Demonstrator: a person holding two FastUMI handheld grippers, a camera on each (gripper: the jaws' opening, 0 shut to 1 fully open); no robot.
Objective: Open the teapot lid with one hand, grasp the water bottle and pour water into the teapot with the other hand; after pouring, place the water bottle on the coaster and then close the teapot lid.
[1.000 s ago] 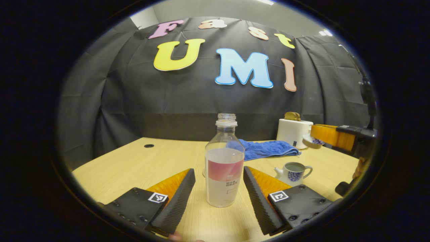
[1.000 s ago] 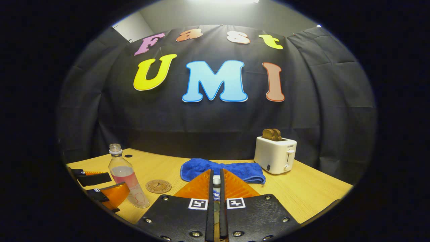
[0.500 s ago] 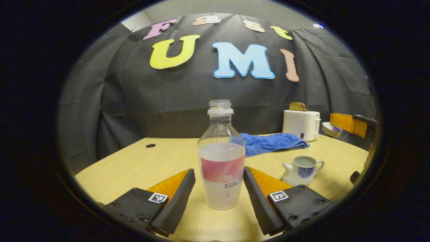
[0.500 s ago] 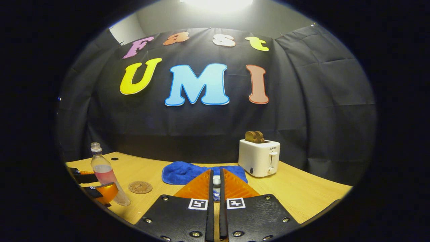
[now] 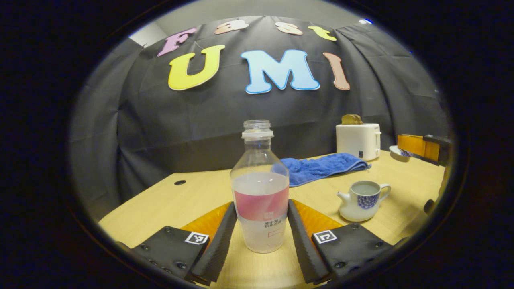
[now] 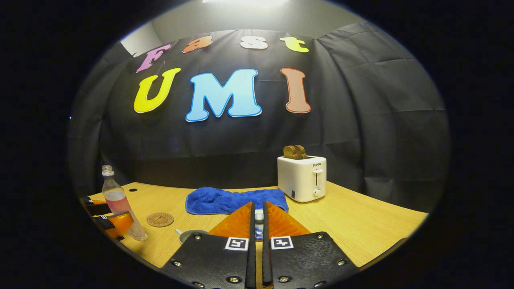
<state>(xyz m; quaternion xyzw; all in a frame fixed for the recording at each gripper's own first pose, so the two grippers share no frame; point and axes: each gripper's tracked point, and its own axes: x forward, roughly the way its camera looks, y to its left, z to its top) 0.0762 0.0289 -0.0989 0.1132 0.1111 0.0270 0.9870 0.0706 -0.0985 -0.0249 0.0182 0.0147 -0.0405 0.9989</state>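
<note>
Clutter behind the work area is a blue towel and white toaster on the wooden table, well clear. The clear uncapped water bottle stands upright, mouth up, with the left gripper clamped on its sides. The open white-and-blue teapot sits right, spout toward the bottle; the right gripper pinches the teapot lid, and the round brown coaster lies near the bottle.

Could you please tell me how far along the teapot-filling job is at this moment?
Done: the small white lid is off, held by the right tongs, leaving the white-and-blue teapot open. In hand: the left tongs are closed on the uncapped clear plastic water bottle, upright on the wooden table. Left: pouring, setting it on the round brown coaster, closing up.
</note>
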